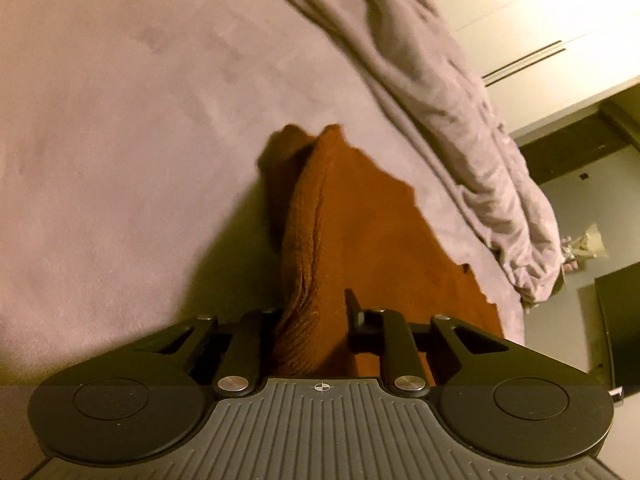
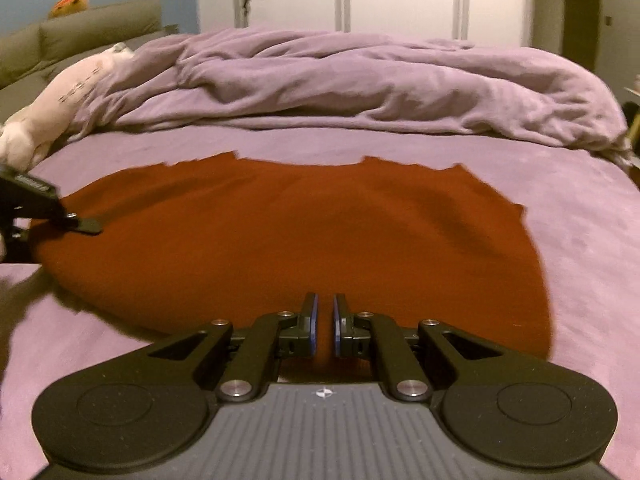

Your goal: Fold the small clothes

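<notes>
Left gripper (image 1: 316, 320) is clamped on a bunched edge of the rust-red garment (image 2: 288, 232), which lies widthwise across the purple bed (image 2: 580, 280). Right gripper (image 2: 324, 320) sits nearly closed at the near hem (whether it pinches cloth, I cannot tell), so the left is the sure grip.

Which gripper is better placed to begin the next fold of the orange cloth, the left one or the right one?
Left, probably. The left gripper already has a bunched edge of the orange cloth between its fingers. The right gripper is nearly shut at the near edge; a grip there is unclear.
</notes>
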`<action>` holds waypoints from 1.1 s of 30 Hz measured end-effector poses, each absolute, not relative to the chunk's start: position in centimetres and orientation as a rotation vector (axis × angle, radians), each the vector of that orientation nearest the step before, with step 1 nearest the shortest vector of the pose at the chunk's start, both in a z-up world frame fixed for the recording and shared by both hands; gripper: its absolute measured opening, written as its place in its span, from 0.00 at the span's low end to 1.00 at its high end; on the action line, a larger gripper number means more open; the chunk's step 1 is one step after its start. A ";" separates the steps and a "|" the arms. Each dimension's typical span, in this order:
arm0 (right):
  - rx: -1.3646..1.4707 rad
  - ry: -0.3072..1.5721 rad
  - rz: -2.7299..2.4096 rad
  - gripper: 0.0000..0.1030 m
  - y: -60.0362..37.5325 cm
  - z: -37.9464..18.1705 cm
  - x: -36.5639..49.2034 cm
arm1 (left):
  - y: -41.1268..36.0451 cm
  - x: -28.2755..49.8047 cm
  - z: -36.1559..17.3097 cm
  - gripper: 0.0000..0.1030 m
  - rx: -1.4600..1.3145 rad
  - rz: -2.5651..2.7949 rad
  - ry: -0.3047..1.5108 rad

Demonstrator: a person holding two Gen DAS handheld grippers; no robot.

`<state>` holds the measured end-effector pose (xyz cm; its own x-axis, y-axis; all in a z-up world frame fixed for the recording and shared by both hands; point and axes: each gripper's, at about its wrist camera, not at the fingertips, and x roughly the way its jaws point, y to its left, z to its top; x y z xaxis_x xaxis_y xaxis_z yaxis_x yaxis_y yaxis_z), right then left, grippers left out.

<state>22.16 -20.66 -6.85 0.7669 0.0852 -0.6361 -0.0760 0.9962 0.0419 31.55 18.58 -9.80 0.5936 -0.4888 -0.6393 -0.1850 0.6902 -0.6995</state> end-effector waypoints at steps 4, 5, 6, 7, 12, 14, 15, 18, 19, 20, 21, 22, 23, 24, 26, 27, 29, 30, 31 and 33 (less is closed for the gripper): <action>0.035 0.669 -0.009 0.07 -23.3 -7.0 21.7 | 17.6 31.7 -7.0 0.19 -0.783 -0.235 0.915; 0.022 0.703 -0.038 0.07 -23.7 -7.5 22.0 | 17.1 31.8 -6.3 0.19 -0.771 -0.242 0.910; 0.021 0.757 -0.037 0.08 -24.2 -8.2 22.4 | 16.4 32.0 -5.5 0.19 -0.749 -0.251 0.905; 0.040 0.773 -0.021 0.08 -24.8 -8.4 22.4 | 15.7 32.1 -4.7 0.19 -0.726 -0.260 0.899; 0.163 0.698 -0.041 0.10 -27.3 -7.1 20.9 | 9.4 32.5 -0.9 0.19 -0.585 -0.352 0.854; 0.190 0.678 -0.050 0.11 -28.2 -6.8 20.2 | 5.6 32.4 0.1 0.19 -0.511 -0.417 0.841; 0.198 0.672 -0.058 0.13 -28.4 -6.7 19.8 | 3.8 32.3 0.2 0.19 -0.476 -0.444 0.842; 0.202 0.664 -0.069 0.14 -29.2 -6.5 19.0 | -2.3 32.0 -1.0 0.19 -0.387 -0.533 0.871; 0.199 0.659 -0.071 0.14 -29.4 -6.5 18.7 | -4.1 31.8 -2.1 0.19 -0.368 -0.552 0.893; 0.197 0.658 -0.072 0.14 -29.6 -6.6 18.7 | -5.6 31.5 -3.2 0.19 -0.336 -0.561 0.915; 0.197 0.661 -0.077 0.14 -29.8 -6.7 18.6 | -7.3 31.2 -4.7 0.21 -0.291 -0.558 0.944; 0.200 0.667 -0.078 0.15 -30.0 -6.8 18.6 | -8.3 30.9 -5.7 0.24 -0.251 -0.550 0.960; 0.204 0.676 -0.076 0.15 -30.2 -6.9 18.6 | -9.1 30.4 -6.3 0.26 -0.214 -0.552 0.948; 0.207 0.683 -0.076 0.15 -30.4 -7.1 18.6 | -9.4 29.7 -6.3 0.30 -0.197 -0.568 0.916; 0.199 0.690 -0.072 0.15 -30.5 -7.2 18.5 | -9.2 28.8 -5.4 0.39 -0.166 -0.588 0.886; 0.194 0.689 -0.070 0.16 -30.6 -7.2 18.4 | -8.7 28.2 -4.6 0.39 -0.157 -0.600 0.870; 0.201 0.683 -0.059 0.16 -30.8 -7.1 18.4 | -6.9 27.2 -3.4 0.39 -0.187 -0.622 0.850; 0.207 0.677 -0.057 0.16 -30.8 -6.9 18.5 | -5.8 26.8 -2.8 0.41 -0.206 -0.624 0.839; 0.210 0.671 -0.054 0.16 -30.7 -6.8 18.6 | -4.5 26.4 -2.2 0.44 -0.209 -0.614 0.816; 0.222 0.656 -0.041 0.17 -30.4 -6.4 19.0 | -3.0 26.5 -1.6 0.45 -0.185 -0.537 0.783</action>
